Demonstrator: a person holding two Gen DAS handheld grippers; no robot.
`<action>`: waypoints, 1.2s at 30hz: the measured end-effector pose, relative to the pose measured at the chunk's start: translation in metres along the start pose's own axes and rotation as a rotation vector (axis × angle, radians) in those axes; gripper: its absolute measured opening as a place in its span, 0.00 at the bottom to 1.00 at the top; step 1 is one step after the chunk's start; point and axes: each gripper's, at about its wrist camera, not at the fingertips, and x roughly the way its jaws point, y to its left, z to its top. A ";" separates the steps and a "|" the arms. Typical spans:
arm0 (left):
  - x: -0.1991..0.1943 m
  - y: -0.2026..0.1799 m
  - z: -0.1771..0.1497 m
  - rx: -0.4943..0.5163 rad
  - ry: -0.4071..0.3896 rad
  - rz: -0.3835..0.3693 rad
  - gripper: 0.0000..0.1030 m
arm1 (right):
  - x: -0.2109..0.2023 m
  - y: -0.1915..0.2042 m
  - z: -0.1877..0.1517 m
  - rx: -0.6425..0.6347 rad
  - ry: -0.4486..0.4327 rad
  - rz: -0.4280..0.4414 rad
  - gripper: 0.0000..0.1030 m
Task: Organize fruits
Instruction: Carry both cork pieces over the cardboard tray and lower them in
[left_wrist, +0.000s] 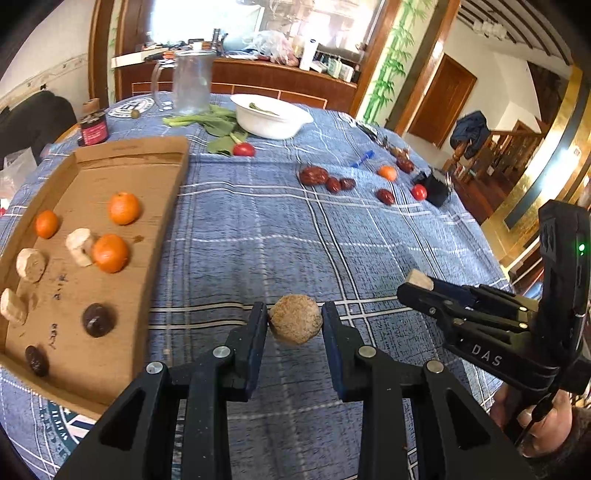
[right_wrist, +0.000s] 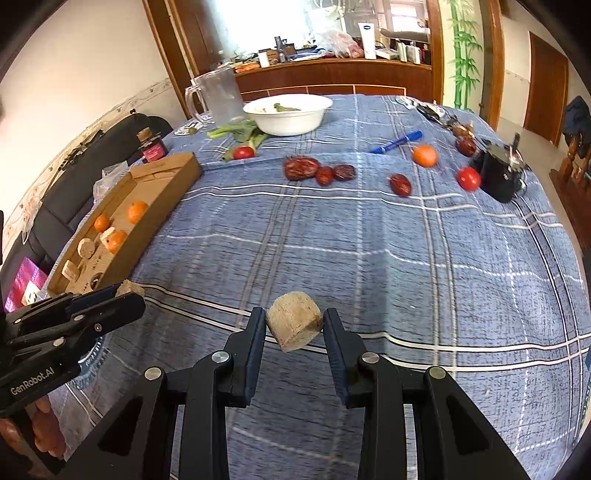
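My left gripper (left_wrist: 294, 318) is shut on a round, rough brown fruit (left_wrist: 295, 330) held above the blue plaid cloth. My right gripper (right_wrist: 294, 319) is shut on a beige cylindrical chunk (right_wrist: 295, 328); in the left wrist view the right gripper (left_wrist: 414, 286) comes in from the right with that chunk (left_wrist: 420, 278) at its tip. A shallow cardboard tray (left_wrist: 110, 166) to the left holds three oranges (left_wrist: 124, 208), three beige chunks (left_wrist: 31, 264) and two dark round fruits (left_wrist: 98, 319). Red dates (right_wrist: 301, 168), a small orange (right_wrist: 424, 155) and cherry tomatoes (right_wrist: 468, 178) lie loose at the far side.
At the back stand a white bowl (left_wrist: 271, 114), a clear pitcher (left_wrist: 192, 83), leafy greens (left_wrist: 214, 123) and a red tomato (left_wrist: 243, 149). A blue pen (right_wrist: 397, 142) and a black object (right_wrist: 500, 173) lie far right; a small jar (left_wrist: 94, 129) sits behind the tray.
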 end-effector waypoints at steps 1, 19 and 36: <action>-0.003 0.005 0.000 -0.006 -0.006 0.000 0.28 | 0.001 0.004 0.001 -0.006 0.002 0.002 0.33; -0.053 0.103 0.005 -0.178 -0.104 0.116 0.28 | 0.031 0.101 0.045 -0.138 0.012 0.122 0.34; -0.056 0.191 -0.006 -0.288 -0.089 0.254 0.28 | 0.080 0.201 0.068 -0.285 0.066 0.239 0.34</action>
